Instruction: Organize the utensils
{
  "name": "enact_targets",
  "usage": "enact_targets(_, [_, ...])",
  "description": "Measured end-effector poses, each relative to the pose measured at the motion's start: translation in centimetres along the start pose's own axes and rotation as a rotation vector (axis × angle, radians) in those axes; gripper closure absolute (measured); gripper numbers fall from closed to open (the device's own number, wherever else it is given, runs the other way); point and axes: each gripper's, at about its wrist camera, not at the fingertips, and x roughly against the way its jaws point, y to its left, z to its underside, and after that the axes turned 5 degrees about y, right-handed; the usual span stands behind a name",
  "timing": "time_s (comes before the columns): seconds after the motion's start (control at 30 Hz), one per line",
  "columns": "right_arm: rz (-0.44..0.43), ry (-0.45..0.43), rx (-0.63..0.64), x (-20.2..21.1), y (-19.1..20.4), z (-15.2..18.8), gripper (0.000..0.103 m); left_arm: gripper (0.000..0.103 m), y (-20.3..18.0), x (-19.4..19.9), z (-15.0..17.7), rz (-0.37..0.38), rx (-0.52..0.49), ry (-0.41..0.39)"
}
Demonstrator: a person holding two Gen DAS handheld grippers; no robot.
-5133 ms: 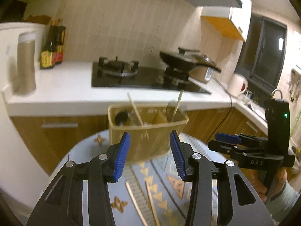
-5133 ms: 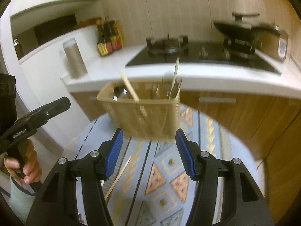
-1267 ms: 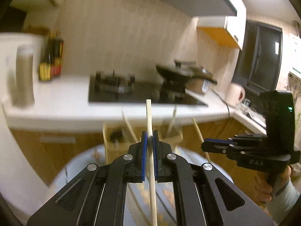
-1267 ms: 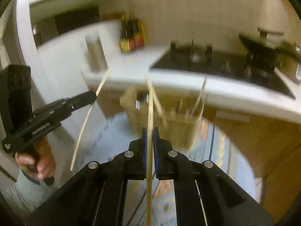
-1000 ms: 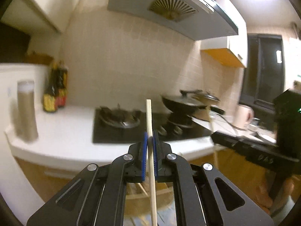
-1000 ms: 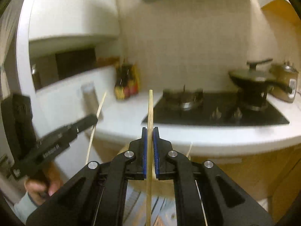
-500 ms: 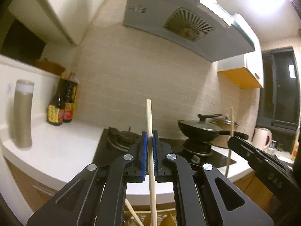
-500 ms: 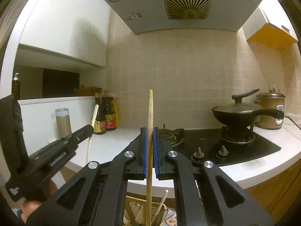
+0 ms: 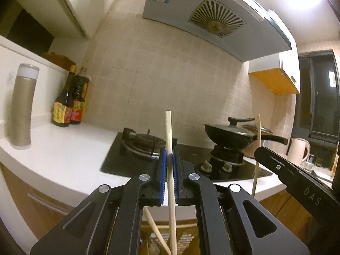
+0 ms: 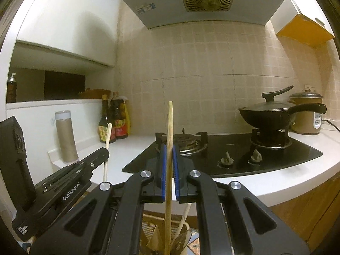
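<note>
My left gripper (image 9: 168,155) is shut on a wooden chopstick (image 9: 170,170) that stands upright between its blue pads. My right gripper (image 10: 168,150) is shut on a second wooden chopstick (image 10: 169,165), also upright. Each gripper shows in the other's view, the right one (image 9: 258,150) and the left one (image 10: 106,149), with its chopstick sticking up. Below both, the woven utensil basket (image 10: 187,231) shows at the bottom edge with utensils (image 10: 182,218) in it. The lower ends of both chopsticks reach down toward the basket; their tips are hidden.
A white counter (image 9: 63,155) carries a black gas hob (image 10: 233,155), a lidded wok (image 10: 272,110), a rice cooker (image 10: 306,114), sauce bottles (image 9: 70,99) and a tan canister (image 9: 22,106). A range hood (image 10: 204,0) hangs overhead. A white kettle (image 9: 299,150) stands at right.
Both grippers closed on chopsticks from the table and rose, tilting upward; the basket dropped to the bottom edge of both views. Since half a second ago, little has moved.
</note>
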Motion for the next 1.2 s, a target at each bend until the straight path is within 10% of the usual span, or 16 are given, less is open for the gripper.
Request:
enact_targets(0.17, [-0.022, 0.045, 0.020, 1.3, 0.2, 1.0, 0.094, 0.086, 0.8, 1.3, 0.6, 0.057, 0.013, 0.058])
enact_targets(0.3, [-0.038, 0.055, -0.010, 4.2, -0.5, 1.8, 0.044, 0.053, 1.5, 3.9, 0.4, 0.093, 0.034, 0.077])
enact_targets(0.53, [-0.043, 0.168, 0.013, 8.6, 0.4, 4.7, 0.044, 0.031, 2.3, 9.1, 1.0, 0.125, 0.016, 0.177])
enact_targets(0.87, [-0.020, 0.230, -0.013, 12.9, 2.5, 8.9, 0.042, 0.024, 2.0, 14.9, 5.1, -0.034, -0.023, 0.232])
enact_targets(1.2, [0.153, 0.098, -0.033, 15.3, 3.6, 12.3, 0.008, 0.012, 0.3, 16.7, 9.3, -0.265, -0.105, 0.150])
